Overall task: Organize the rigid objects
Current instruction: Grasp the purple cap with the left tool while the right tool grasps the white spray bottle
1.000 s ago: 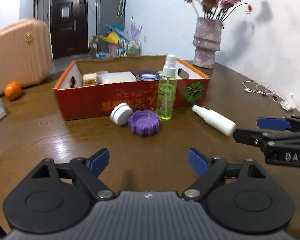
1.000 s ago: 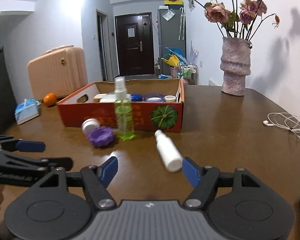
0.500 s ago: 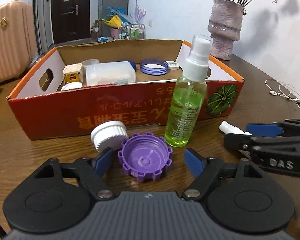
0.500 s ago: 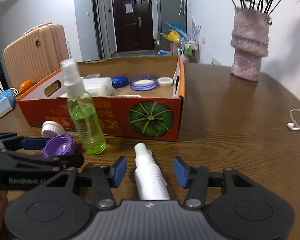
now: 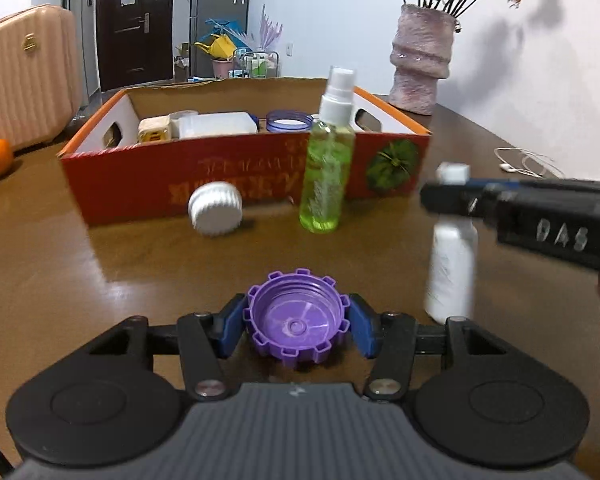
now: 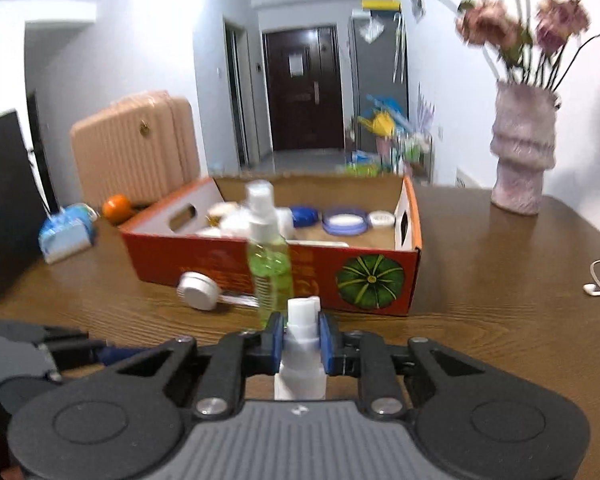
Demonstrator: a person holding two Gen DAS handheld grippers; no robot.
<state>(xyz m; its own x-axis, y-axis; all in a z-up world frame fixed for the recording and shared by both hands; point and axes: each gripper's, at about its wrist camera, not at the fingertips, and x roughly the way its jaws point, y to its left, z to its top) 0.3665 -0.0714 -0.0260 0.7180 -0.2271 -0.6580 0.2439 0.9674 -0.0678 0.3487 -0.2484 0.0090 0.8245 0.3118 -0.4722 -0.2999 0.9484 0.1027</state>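
L gripper (image 5: 296,325) clamped on purple notched cap (image 5: 295,322), pads touching both sides, held over table (image 5: 100,280). R gripper (image 6: 302,338) closed on neck of white bottle (image 6: 300,354), bottle upright. Green spray bottle (image 5: 327,176) stands upright just in front of red cardboard box (image 5: 228,176); white ribbed cap (image 5: 215,209) on edge beside it, near box front. Box sits toward table's far edge; vase (image 5: 422,58) at far right corner.
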